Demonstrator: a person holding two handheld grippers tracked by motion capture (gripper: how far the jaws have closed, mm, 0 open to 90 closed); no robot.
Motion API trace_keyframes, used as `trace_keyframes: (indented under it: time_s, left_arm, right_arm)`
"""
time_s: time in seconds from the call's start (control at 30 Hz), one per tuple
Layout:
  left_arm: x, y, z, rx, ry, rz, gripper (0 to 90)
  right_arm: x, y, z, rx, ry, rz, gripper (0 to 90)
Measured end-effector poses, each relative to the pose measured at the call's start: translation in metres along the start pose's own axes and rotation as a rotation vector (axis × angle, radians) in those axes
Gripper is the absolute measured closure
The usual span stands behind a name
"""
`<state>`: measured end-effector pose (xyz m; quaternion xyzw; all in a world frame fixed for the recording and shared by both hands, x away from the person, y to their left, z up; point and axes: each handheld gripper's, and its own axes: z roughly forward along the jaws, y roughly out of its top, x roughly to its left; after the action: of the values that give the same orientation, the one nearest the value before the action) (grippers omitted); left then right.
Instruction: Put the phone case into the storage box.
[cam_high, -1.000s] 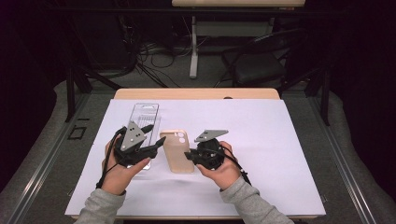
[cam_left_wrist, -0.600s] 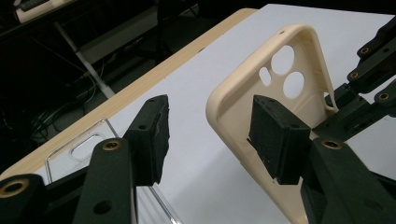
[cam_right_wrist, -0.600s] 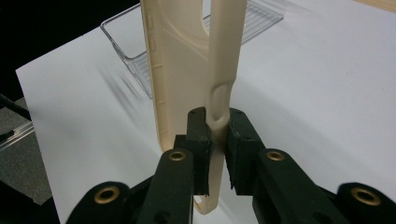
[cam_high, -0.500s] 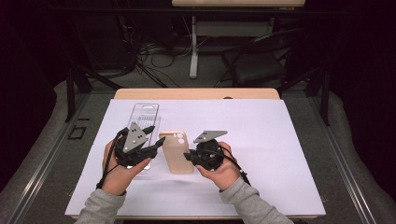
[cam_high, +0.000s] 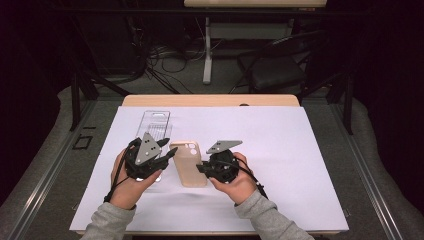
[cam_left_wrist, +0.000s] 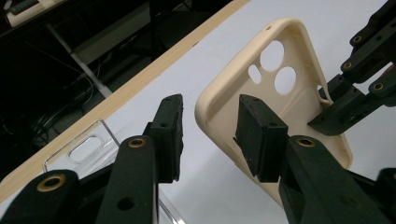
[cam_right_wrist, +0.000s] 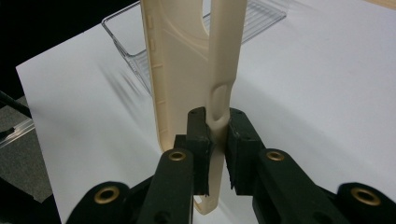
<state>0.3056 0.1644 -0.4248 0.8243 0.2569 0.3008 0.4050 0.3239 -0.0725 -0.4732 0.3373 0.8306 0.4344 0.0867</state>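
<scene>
Left gripper view looks along the left gripper (cam_left_wrist: 208, 135), whose fingers (cam_left_wrist: 259, 135) stand apart astride the near long wall of the beige case (cam_left_wrist: 285, 98), one outside and one in its hollow. They have just been closing, yet neither pad seems to press the wall. The right gripper (cam_right_wrist: 215, 149) is clenched on the opposite long wall, just below a button bump, and holds the case on edge between the two hands. Beyond the left fingers lies a clear case (cam_left_wrist: 91, 149) on the white sheet (cam_high: 300, 145) that covers the worktop (cam_high: 210, 100).

To do this well, I would say the left fingers should finish closing squarely on the wall, clear of the camera holes, while the right keeps its pinch steady; the rim looks soft and may flex or slip if either side twists.

From the high view, both grippers' plates cover their fingers, so the contact cannot be read there. The right gripper view cuts off the case's far end, and the clear case is hard to trace against the sheet.
</scene>
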Motion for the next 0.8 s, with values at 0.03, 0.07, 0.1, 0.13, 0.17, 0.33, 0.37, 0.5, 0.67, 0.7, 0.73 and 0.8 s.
trace_keyframes:
  time_s: [0.03,0.07,0.1,0.13,0.17,0.33,0.37,0.5,0.67,0.7,0.73,0.8]
  left_arm:
    - [-0.0002,0.0000,0.0001,0.004,0.001,0.003,62.2]
    - [-0.0004,0.0001,0.0002,0.007,0.003,0.005,62.6]
    - [-0.0006,0.0001,0.0004,0.011,0.004,0.008,63.2]
    - [-0.0007,0.0001,0.0006,0.013,0.005,0.010,63.6]
    - [-0.0007,0.0000,0.0008,0.015,0.006,0.014,64.0]
    - [-0.0014,0.0003,0.0016,0.028,0.005,0.037,67.4]
    - [-0.0019,0.0004,0.0018,0.029,0.006,0.040,67.9]
    - [-0.0028,0.0008,0.0025,0.035,0.005,0.058,68.4]
    - [-0.0023,0.0009,0.0028,0.038,0.005,0.073,69.5]
    - [-0.0019,0.0007,0.0028,0.037,0.004,0.075,69.6]
    - [-0.0017,0.0006,0.0029,0.037,0.002,0.076,69.8]
    - [-0.0010,0.0005,0.0033,0.038,-0.007,0.081,70.6]
  right_arm:
    - [0.0001,-0.0001,0.0002,-0.001,-0.001,-0.001,81.1]
    - [0.0003,-0.0001,0.0004,0.000,0.000,-0.002,81.0]
    - [0.0003,-0.0001,0.0005,0.002,-0.001,-0.005,81.0]
    - [0.0007,-0.0002,0.0007,0.002,-0.001,-0.003,81.0]
    - [0.0009,-0.0003,0.0008,0.003,-0.001,-0.005,81.0]
    - [0.0013,-0.0004,0.0013,0.006,0.002,-0.008,81.0]
    - [0.0013,-0.0004,0.0015,0.006,0.002,-0.010,81.0]
    - [0.0019,-0.0007,0.0021,0.012,0.003,-0.012,81.1]
    - [0.0027,-0.0010,0.0031,0.015,0.006,-0.017,81.0]
    - [0.0029,-0.0010,0.0032,0.016,0.007,-0.018,81.1]
    - [0.0031,-0.0010,0.0034,0.018,0.007,-0.018,81.0]
    - [0.0033,-0.0011,0.0036,0.019,0.009,-0.021,81.0]
